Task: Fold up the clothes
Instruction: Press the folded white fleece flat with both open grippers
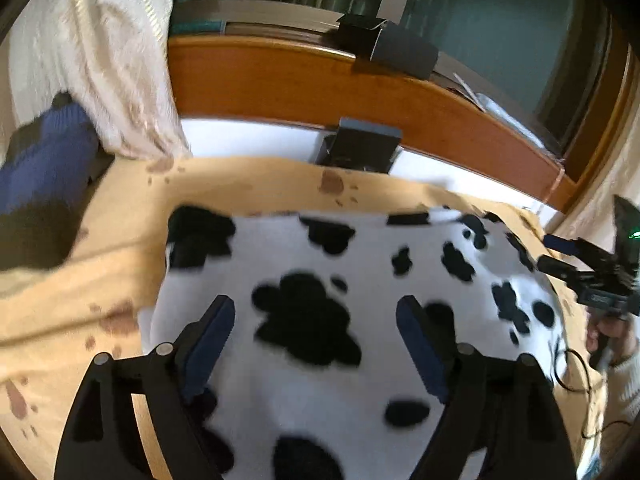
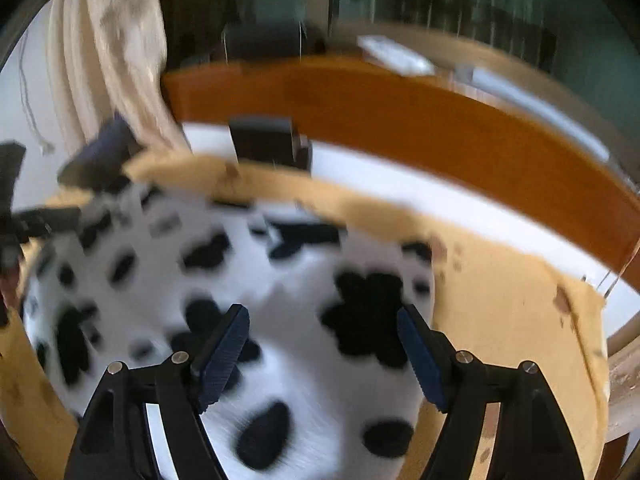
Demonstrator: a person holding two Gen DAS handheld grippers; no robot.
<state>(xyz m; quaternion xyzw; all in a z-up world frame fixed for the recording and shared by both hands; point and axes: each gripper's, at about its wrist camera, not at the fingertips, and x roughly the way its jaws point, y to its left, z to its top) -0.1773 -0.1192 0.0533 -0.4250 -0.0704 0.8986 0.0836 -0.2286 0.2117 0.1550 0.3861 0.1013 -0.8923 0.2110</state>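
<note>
A fluffy white garment with black cow spots (image 1: 360, 272) lies spread on a tan blanket (image 1: 100, 272). My left gripper (image 1: 316, 312) hovers over its near left part, fingers wide open, nothing between them. In the left wrist view my right gripper (image 1: 560, 256) shows at the far right edge, over the garment's right side. The right wrist view has the same garment (image 2: 280, 280) under my right gripper (image 2: 322, 322), which is open and empty. The left gripper (image 2: 48, 216) appears there at the left edge, blurred.
A wooden headboard (image 1: 320, 84) runs behind the bed, with a dark box (image 1: 360, 148) in front of it. A cream curtain (image 1: 108, 60) hangs at the back left. Dark blue and black clothes (image 1: 44, 184) are piled at the left. A hand and cable (image 1: 612, 340) show at right.
</note>
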